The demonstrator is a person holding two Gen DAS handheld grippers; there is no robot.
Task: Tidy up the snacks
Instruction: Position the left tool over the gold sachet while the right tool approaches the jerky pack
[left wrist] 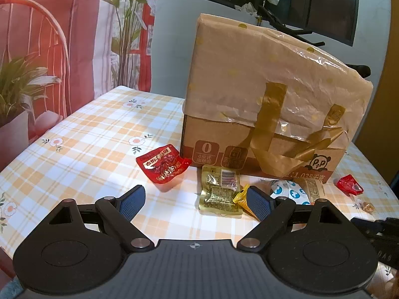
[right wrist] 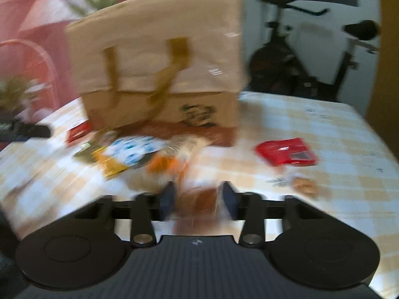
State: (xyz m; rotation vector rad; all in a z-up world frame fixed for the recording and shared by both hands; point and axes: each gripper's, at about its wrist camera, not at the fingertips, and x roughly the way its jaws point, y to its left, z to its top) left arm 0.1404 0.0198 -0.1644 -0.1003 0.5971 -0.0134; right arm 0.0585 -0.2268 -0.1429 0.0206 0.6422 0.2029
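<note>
Red snack packet (left wrist: 163, 165) and gold packet (left wrist: 220, 190) are seen on the checked tabletop (left wrist: 87, 134) before the cardboard box (left wrist: 269, 104). The left claw (left wrist: 194, 200) is spread, empty; the right claw (right wrist: 198, 199) is pinched on a blurred orange-brown packet (right wrist: 199, 200).

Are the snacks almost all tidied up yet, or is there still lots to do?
Not nearly. Nothing looks put away yet: the red packet, gold packet, blue-and-white packet and small red wrapper all lie loose on the table in front of the box. The right gripper is shut on an orange-brown packet, though that view is blurry. The left gripper is open and empty.
</note>
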